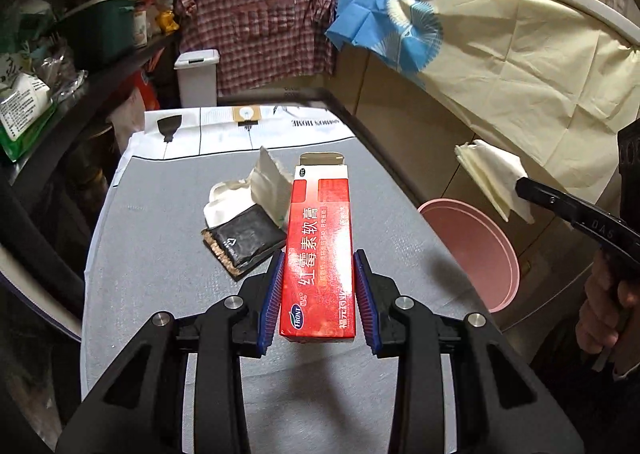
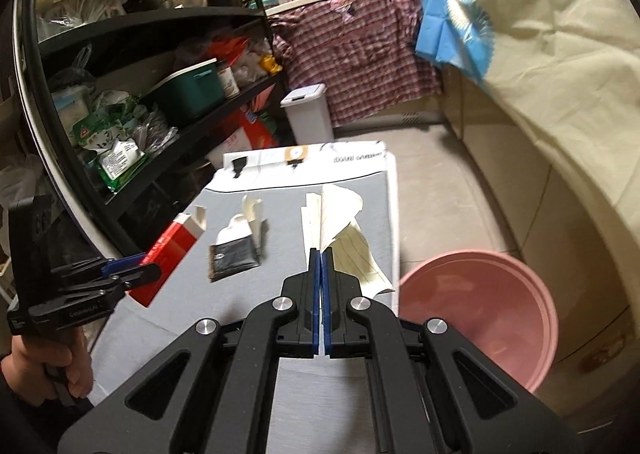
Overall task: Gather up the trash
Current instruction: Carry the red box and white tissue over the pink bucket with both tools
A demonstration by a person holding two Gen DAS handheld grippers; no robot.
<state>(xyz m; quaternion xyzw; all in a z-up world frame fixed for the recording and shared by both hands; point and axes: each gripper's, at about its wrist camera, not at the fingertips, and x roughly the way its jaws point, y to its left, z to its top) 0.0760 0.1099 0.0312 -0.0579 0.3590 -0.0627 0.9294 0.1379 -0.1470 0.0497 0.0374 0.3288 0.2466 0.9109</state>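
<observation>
Red carton is pinched between the left gripper fingers, above the counter. Right gripper fingers press on folded paper beside the pink bin. Recommend carrying both fully over the bin's rim before spreading the fingers.

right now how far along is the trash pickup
Nothing visibly binned yet; the pink bucket shows no trash inside. In hand: the left tongs grip the red carton, and the right tongs pinch the folded paper, both lifted. Left on the table: the black packet and the white wrapper beside it.
</observation>
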